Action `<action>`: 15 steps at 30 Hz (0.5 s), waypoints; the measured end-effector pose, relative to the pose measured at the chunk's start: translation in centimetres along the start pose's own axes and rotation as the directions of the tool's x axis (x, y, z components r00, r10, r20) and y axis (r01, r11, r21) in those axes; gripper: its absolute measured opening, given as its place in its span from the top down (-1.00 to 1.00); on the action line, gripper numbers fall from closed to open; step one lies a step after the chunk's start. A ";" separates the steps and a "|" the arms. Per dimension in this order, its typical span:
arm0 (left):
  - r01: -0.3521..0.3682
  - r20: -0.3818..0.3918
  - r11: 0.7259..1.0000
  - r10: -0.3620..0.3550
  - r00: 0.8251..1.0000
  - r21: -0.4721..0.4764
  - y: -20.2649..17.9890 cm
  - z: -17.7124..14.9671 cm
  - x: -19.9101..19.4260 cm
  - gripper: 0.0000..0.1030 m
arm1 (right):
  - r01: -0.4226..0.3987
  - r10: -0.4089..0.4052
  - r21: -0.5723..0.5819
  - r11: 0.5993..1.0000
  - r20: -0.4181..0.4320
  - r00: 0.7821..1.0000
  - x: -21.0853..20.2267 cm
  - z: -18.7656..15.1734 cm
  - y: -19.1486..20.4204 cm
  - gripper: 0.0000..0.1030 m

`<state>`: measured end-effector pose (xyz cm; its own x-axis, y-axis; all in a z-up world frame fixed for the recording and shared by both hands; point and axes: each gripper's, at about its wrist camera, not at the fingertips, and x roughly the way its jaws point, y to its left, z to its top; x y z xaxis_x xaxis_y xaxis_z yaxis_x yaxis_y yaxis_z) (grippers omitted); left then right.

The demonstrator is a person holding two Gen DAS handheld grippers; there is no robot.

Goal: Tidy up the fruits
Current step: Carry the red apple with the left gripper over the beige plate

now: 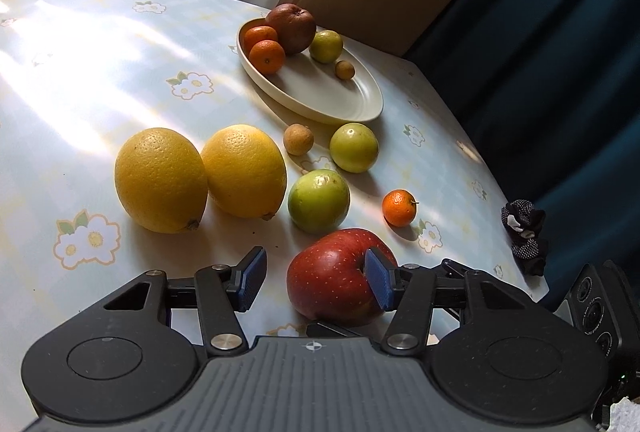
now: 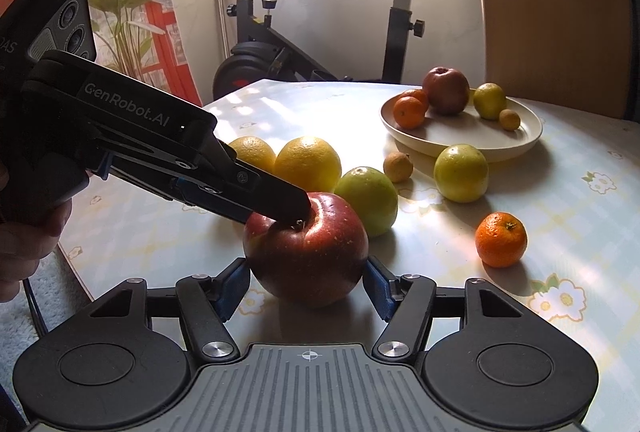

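Nearest the plate (image 2: 460, 148): 2 green fruits, 2 lemons, 1 mandarin. Beyond those, red apple (image 2: 308, 252) clamped between right gripper (image 2: 306, 286) pads. Left gripper (image 1: 316, 282) apart, one finger (image 1: 378, 278) touching apple top.

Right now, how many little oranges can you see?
3. Two sit together in the dish, beside the dark apple. One lies alone on the table. Others may hide behind the fruit.

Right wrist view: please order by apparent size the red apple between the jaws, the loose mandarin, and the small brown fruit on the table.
1. red apple, though nearest the camera
2. mandarin
3. small brown fruit, though farthest away
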<state>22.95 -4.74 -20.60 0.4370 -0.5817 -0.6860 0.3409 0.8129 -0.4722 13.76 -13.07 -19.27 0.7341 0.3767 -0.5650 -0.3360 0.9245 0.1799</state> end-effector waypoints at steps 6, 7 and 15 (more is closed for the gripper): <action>0.037 0.039 0.999 -0.038 0.999 0.023 -0.8 1.5 -1.3 -0.07 | 0.021 -0.019 -0.038 0.999 0.052 0.998 -1.3 2.4 -0.1 -0.13; 0.040 0.053 0.999 -0.042 0.998 0.034 -1.2 2.0 -1.7 -0.06 | 0.024 -0.022 -0.043 0.999 0.058 0.998 -1.4 2.9 -0.2 -0.13; 0.066 0.162 0.993 -0.081 0.983 0.097 -3.8 6.7 -4.2 -0.06 | 0.046 -0.032 -0.089 0.995 0.157 0.987 -2.7 9.1 -1.8 -0.13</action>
<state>25.43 -5.60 -12.22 0.5369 -0.6425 -0.5468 0.4480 0.7663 -0.4606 17.72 -15.27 -10.77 0.8278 0.3515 -0.4373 -0.3527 0.9322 0.0816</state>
